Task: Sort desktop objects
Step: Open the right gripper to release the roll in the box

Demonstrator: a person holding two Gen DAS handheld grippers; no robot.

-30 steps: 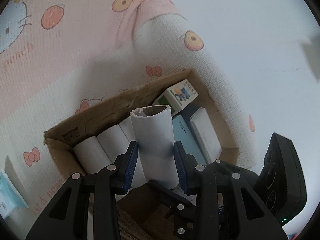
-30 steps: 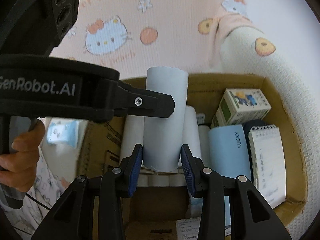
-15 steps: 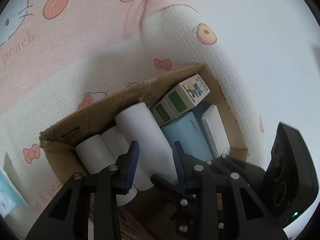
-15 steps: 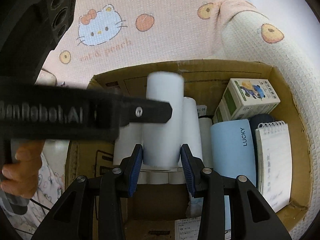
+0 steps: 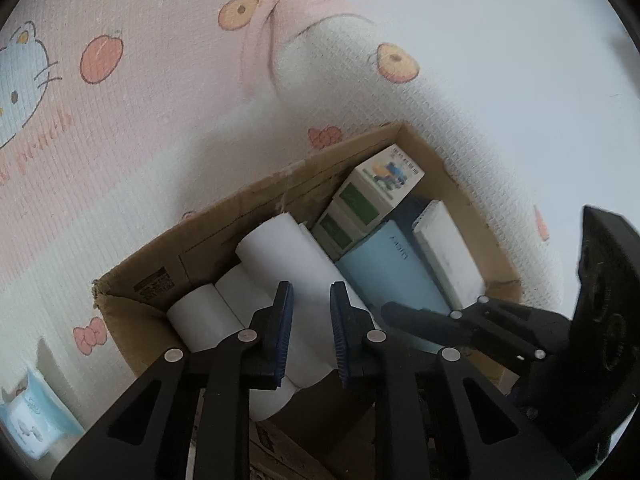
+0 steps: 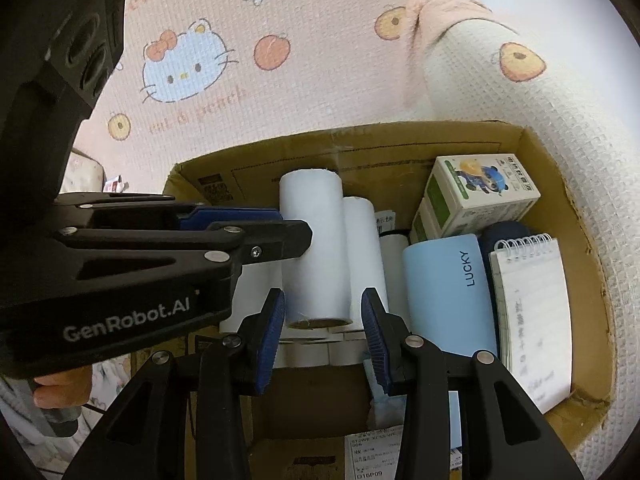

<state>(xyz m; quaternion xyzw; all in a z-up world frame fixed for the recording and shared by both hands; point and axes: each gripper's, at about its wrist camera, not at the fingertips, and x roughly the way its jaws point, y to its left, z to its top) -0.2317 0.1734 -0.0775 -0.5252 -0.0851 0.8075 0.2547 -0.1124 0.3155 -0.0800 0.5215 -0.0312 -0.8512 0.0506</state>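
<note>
A white paper roll (image 6: 314,248) lies tilted on other white rolls (image 5: 200,316) inside the open cardboard box (image 6: 360,136). My right gripper (image 6: 322,320) is shut on its near end, where the cardboard core shows. My left gripper (image 5: 310,332) hovers over the same roll (image 5: 288,256). Its jaws are closing with a narrow gap and nothing between them. In the right wrist view the left gripper (image 6: 294,226) reaches in from the left, its tips against the roll's side. A right gripper finger (image 5: 420,320) shows at the right in the left wrist view.
The box also holds a light blue LUCKY case (image 6: 448,292), a spiral notepad (image 6: 528,304), green-and-white cartons (image 6: 480,196) and a dark blue item (image 6: 504,232). It stands on a pink cartoon-print cloth (image 6: 280,80). A tissue pack (image 5: 32,420) lies at the left.
The roll stood upright, gripped by both grippers. The left gripper let go and its jaws narrowed. The roll tipped down onto the other rolls in the box, with the right gripper still on it.
</note>
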